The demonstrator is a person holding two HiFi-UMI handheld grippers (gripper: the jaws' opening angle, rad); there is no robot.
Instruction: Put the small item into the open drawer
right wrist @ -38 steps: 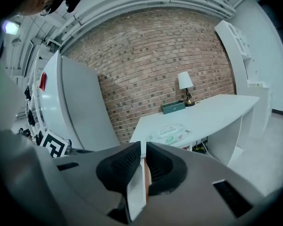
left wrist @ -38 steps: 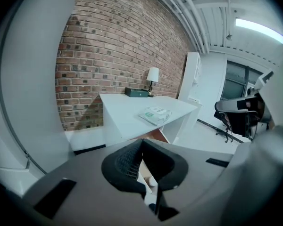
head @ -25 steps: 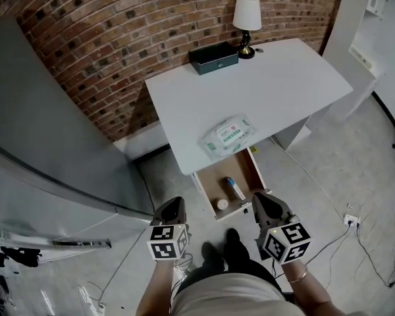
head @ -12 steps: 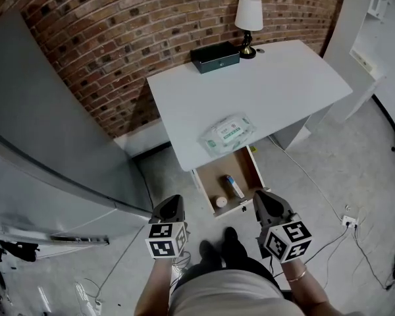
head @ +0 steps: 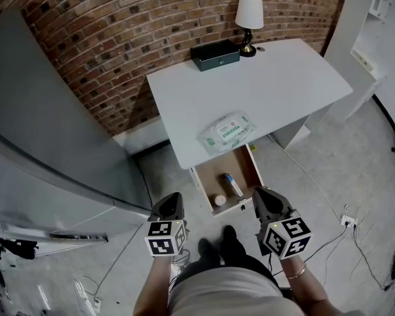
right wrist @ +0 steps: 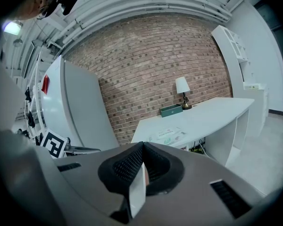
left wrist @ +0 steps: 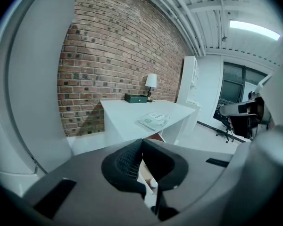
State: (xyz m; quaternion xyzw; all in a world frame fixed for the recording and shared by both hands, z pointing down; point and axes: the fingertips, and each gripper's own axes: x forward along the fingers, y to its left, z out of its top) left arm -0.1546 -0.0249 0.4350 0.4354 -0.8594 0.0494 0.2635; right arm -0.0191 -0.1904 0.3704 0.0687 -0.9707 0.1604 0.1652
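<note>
Now | left gripper (head: 172, 198) closed | right gripper (head: 259, 194) closed | both near open drawer (head: 218, 177) front edge

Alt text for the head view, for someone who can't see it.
Looking down, a person holds the left gripper and right gripper before a white desk whose open drawer holds a small round white item and a white-and-blue tube. A wipes pack, dark box and lamp sit on it.
</note>
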